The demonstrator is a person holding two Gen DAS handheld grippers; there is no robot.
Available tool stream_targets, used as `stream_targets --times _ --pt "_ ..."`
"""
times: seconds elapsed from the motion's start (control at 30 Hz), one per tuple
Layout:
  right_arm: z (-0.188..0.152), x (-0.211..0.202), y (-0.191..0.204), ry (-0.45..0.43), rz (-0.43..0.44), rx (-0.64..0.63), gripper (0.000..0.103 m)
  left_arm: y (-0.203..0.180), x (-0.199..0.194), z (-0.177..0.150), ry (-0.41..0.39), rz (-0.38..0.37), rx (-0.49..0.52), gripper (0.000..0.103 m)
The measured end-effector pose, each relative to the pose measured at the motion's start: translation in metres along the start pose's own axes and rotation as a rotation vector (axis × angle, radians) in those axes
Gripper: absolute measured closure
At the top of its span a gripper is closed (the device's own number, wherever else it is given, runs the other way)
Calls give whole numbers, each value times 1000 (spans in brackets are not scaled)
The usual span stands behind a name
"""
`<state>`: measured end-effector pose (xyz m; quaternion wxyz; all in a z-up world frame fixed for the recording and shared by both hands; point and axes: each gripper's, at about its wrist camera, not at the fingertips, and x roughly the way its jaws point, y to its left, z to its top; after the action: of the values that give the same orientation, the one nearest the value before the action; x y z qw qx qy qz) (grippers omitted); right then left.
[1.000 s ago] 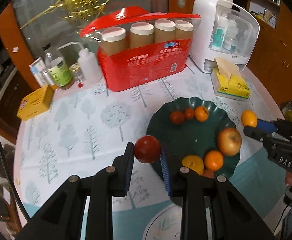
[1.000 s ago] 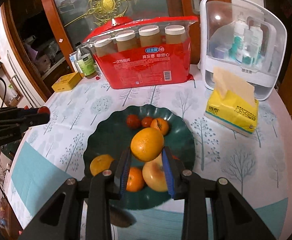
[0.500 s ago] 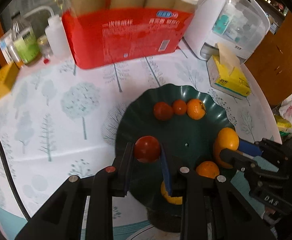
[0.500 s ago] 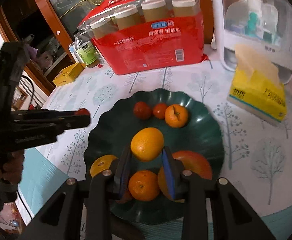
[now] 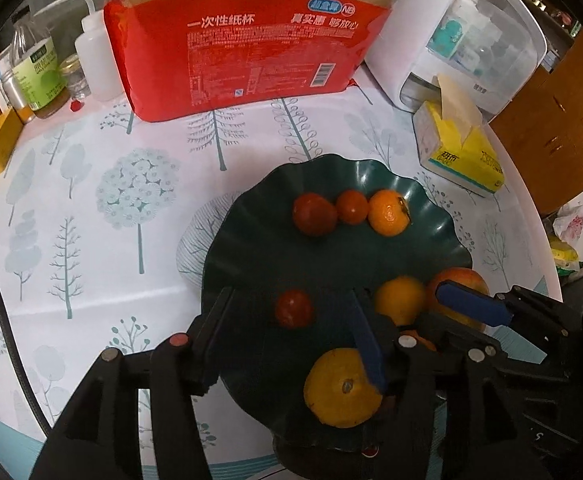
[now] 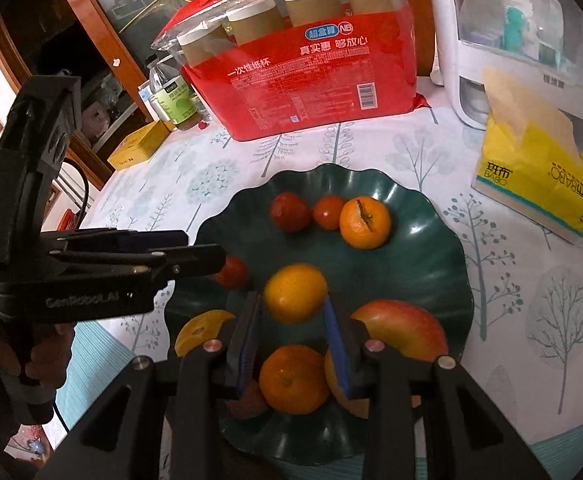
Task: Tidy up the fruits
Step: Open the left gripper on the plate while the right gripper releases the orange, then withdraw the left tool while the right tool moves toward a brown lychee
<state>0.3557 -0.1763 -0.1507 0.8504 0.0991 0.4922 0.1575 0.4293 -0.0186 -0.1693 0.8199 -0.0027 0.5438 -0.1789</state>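
The left claw [image 5: 291,316] stands spread wide over the dark green scalloped plate [image 5: 251,240], the small red tomato [image 5: 293,308] lying free between its fingers on the plate. The right claw [image 6: 293,320] is also parted, its blue pads just beside the round orange citrus fruit [image 6: 295,293]; whether they touch it cannot be told. The plate sits on the tree-patterned tabletop [image 6: 511,292].

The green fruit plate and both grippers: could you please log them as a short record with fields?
plate: dark green scalloped plate on the tree-print tablecloth
left gripper: open, astride a small red fruit lying in the plate
right gripper: open, astride an orange over the plate
far side of plate: two small red fruits and a mandarin in a row
near side: apple, more oranges
behind: red pack of paper cups, yellow tissue pack
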Motion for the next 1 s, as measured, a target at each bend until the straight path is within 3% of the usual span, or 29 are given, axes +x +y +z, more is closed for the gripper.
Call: stream_targets --times 0.3,0.4,1.0 --pt "-1 -19 2 -28 -12 3 64 -2 -23 -10 -7 16 -50 41" --pt "-3 -31 3 -43 -15 4 63 -3 -33 -20 -5 41 -80 34" --pt "-39 -116 6 -132 -39 -3 57 -21 -113 -85 -103 74 -205 31"
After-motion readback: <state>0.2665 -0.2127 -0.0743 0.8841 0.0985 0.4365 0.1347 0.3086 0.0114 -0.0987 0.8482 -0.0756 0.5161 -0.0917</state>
